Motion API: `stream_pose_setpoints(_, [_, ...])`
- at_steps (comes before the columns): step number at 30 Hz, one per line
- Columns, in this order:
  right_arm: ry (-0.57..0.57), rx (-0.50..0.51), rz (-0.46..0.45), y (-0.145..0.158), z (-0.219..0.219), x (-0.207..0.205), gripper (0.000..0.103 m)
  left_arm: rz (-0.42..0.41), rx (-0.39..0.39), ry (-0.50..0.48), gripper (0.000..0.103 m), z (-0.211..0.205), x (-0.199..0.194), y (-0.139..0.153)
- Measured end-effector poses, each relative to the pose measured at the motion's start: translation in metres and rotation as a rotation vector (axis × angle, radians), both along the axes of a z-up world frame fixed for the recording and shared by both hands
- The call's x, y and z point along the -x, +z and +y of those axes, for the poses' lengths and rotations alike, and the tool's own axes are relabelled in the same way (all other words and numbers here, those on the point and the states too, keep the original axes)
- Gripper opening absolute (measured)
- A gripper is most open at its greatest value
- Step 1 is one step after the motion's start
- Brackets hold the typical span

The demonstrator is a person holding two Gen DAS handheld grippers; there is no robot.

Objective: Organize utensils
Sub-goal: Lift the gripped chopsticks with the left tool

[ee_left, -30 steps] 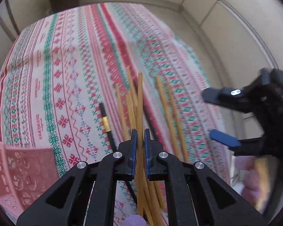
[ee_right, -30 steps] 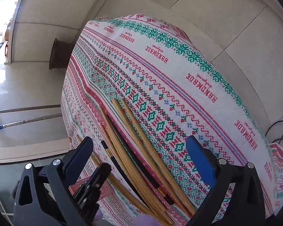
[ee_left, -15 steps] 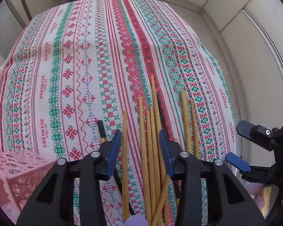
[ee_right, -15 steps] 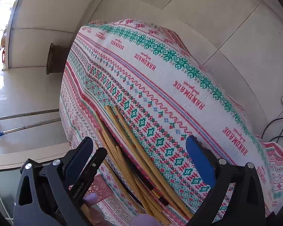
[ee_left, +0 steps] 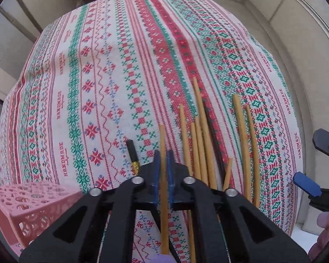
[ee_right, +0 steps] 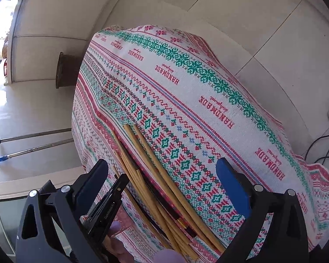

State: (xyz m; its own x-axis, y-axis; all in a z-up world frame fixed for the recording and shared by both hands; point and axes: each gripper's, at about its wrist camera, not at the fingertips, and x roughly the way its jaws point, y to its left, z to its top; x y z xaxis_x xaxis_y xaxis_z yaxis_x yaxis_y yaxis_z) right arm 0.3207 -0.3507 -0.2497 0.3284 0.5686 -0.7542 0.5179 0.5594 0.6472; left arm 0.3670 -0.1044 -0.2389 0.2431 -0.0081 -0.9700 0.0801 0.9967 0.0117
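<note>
I see a desk (ee_left: pixel 111 70) under a cloth (ee_left: pixel 142 50) woven in red, green and white bands, the word HANDMADE repeated along some stripes. The cloth hangs over the desk's far edges. On it, from my left camera, tan sticks (ee_left: pixel 199 131) lie roughly parallel at about 4 o'clock from the middle, with two more (ee_left: pixel 241 144) apart at 3 o'clock. A black stick (ee_left: pixel 132 153) with a gold band lies near 6 o'clock. A pink perforated basket (ee_left: pixel 26 208) sits at 8 o'clock, at the near edge.
</note>
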Motion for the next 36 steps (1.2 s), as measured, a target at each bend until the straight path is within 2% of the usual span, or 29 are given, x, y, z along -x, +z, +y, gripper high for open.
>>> stream_pose_setpoints(1, [0.008,0.011,-0.002,0.0,0.001,0.0,0.096,-0.009,-0.009,-0.006,0.004,-0.004,-0.002,0.002])
stream_pose_setpoints(4, [0.039,0.064,-0.006,-0.001,0.004,-0.003,0.096,-0.036,0.067,-0.003,0.004,-0.012,0.016,0.018])
stream_pose_setpoints(9, [0.104,0.176,-0.038,0.001,0.015,-0.009,0.095,-0.137,0.212,-0.06,0.004,-0.001,0.069,0.075])
stream_pose_setpoints(11, [0.152,0.254,-0.061,0.004,0.025,-0.013,0.084,-0.184,0.246,-0.108,0.004,0.008,0.098,0.093])
stream_pose_setpoints(13, [0.197,0.335,-0.083,0.007,0.035,-0.017,0.077,-0.203,0.267,-0.145,0.004,0.019,0.121,0.105])
stream_pose_setpoints(15, [0.222,0.362,-0.101,0.007,0.04,-0.021,0.07,-0.22,0.286,-0.157,0.004,0.034,0.141,0.109])
stream_pose_setpoints(18, [0.231,0.342,-0.106,0.005,0.044,-0.028,0.06,-0.243,0.31,-0.158,0.004,0.054,0.164,0.11])
stream_pose_setpoints(20, [0.24,0.388,-0.106,0.005,0.048,-0.032,0.052,-0.253,0.316,-0.156,0.004,0.06,0.179,0.116])
stream_pose_setpoints(23, [0.245,0.423,-0.107,0.005,0.054,-0.039,0.049,-0.276,0.338,-0.162,0.004,0.067,0.185,0.123])
stream_pose_setpoints(26, [0.254,0.41,-0.109,0.005,0.062,-0.042,0.049,-0.281,0.355,-0.151,0.004,0.074,0.186,0.125])
stream_pose_setpoints(30, [0.318,0.534,-0.108,0.006,0.08,-0.044,0.049,-0.282,0.377,-0.143,0.004,0.082,0.186,0.128])
stream_pose_setpoints(33, [0.398,0.679,-0.119,0.006,0.102,-0.045,0.048,-0.289,0.384,-0.146,0.004,0.083,0.187,0.13])
stream_pose_setpoints(35, [0.445,0.776,-0.138,0.005,0.115,-0.044,0.044,-0.295,0.389,-0.143,0.004,0.084,0.188,0.132])
stream_pose_setpoints(36, [0.457,0.792,-0.164,0.005,0.119,-0.042,0.04,-0.297,0.391,-0.141,0.004,0.085,0.188,0.132])
